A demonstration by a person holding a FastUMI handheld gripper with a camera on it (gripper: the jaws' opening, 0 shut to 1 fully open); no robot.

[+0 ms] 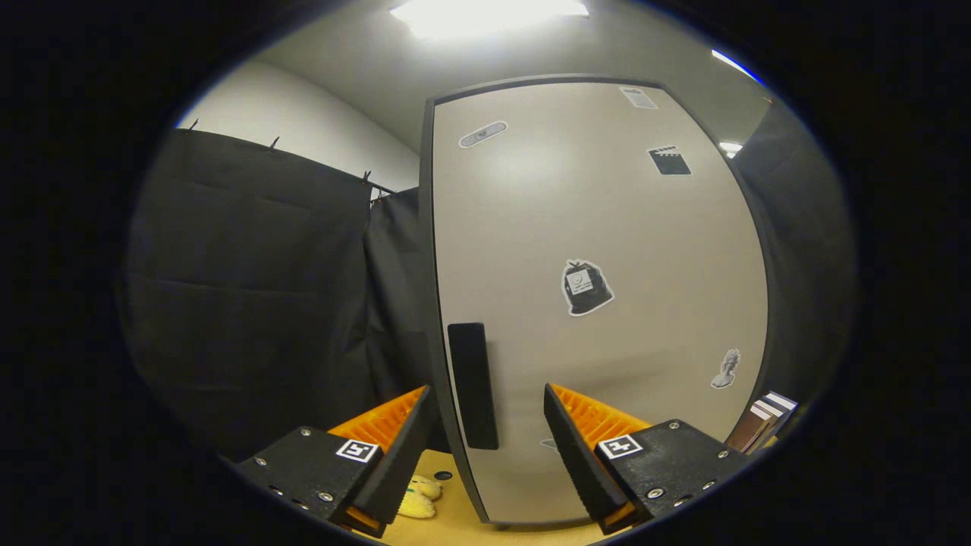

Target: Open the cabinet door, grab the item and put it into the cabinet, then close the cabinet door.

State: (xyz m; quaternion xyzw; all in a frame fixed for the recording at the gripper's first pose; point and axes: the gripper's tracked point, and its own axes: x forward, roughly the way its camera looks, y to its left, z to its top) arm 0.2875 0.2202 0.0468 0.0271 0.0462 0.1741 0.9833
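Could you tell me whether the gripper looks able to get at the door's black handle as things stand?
Probably yes: the gripper is open, and the handle on the cabinet door stands just ahead, between its fingers, with nothing in between.

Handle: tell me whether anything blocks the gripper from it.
Nothing visible does. The gripper is open, and the dark handle on the closed cabinet door sits just ahead, between the fingers. The yellow toy lies low on the wooden surface, below the left finger.

I see cabinet door (pixel 607 250): pale grey, dark-edged, black-and-white stickers | handle (pixel 472 385): black | plush item (pixel 421 497): pale yellow | tabletop (pixel 470 523): light tan wood | curtain (pixel 250 296): plain black
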